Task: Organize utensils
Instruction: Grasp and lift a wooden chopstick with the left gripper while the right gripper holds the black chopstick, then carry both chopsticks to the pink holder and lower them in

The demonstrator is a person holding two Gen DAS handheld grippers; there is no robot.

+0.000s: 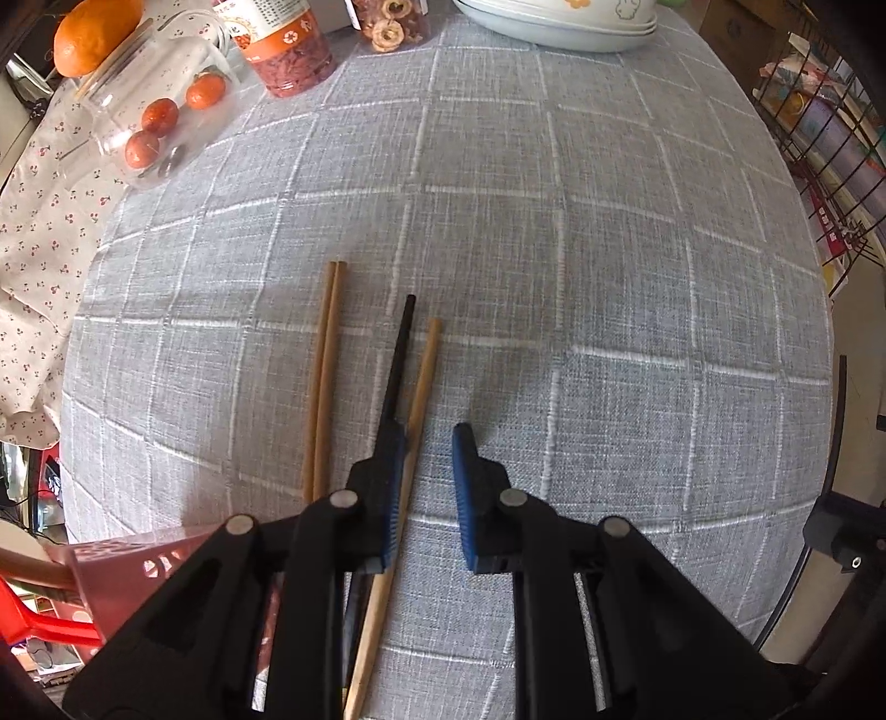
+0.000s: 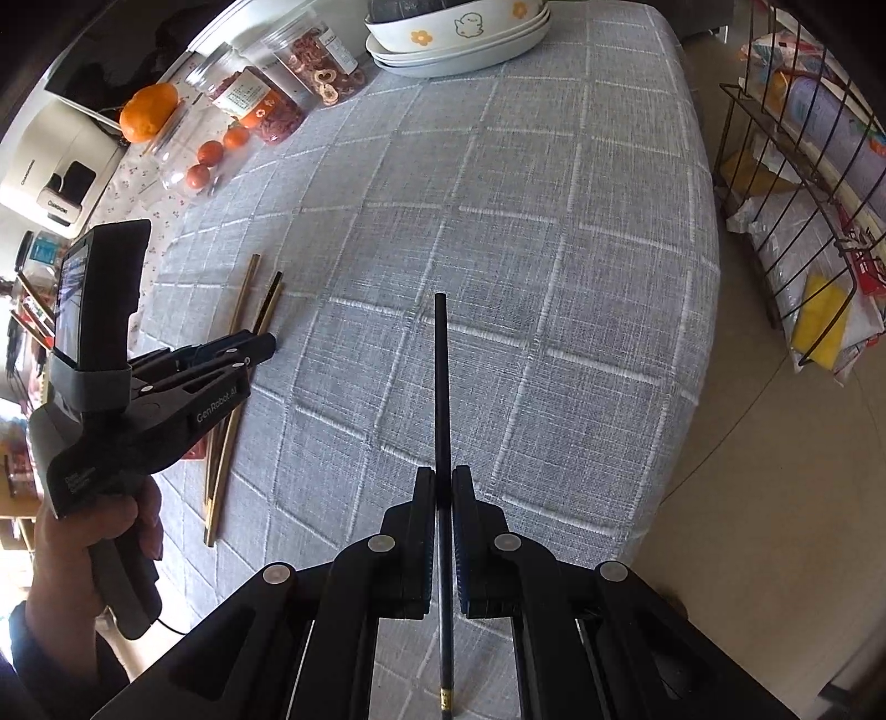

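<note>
In the left wrist view, a pair of wooden chopsticks (image 1: 324,376) lies on the grey checked tablecloth (image 1: 554,249). A black chopstick (image 1: 400,354) and a single wooden chopstick (image 1: 418,399) lie beside them, passing under my left finger (image 1: 382,487). My left gripper (image 1: 426,437) is open above them, holding nothing. In the right wrist view, my right gripper (image 2: 443,482) is shut on a second black chopstick (image 2: 441,376), held above the tablecloth and pointing away. The left gripper (image 2: 243,346) also shows there over the chopsticks (image 2: 243,310) at the left.
Stacked white dishes (image 1: 554,27) stand at the far edge. Jars of dried food (image 1: 288,50), a clear jar with small red fruits (image 1: 149,127) and an orange (image 1: 94,33) stand at the far left. A wire rack (image 2: 803,194) stands right of the table. A pink basket (image 1: 122,570) is near left.
</note>
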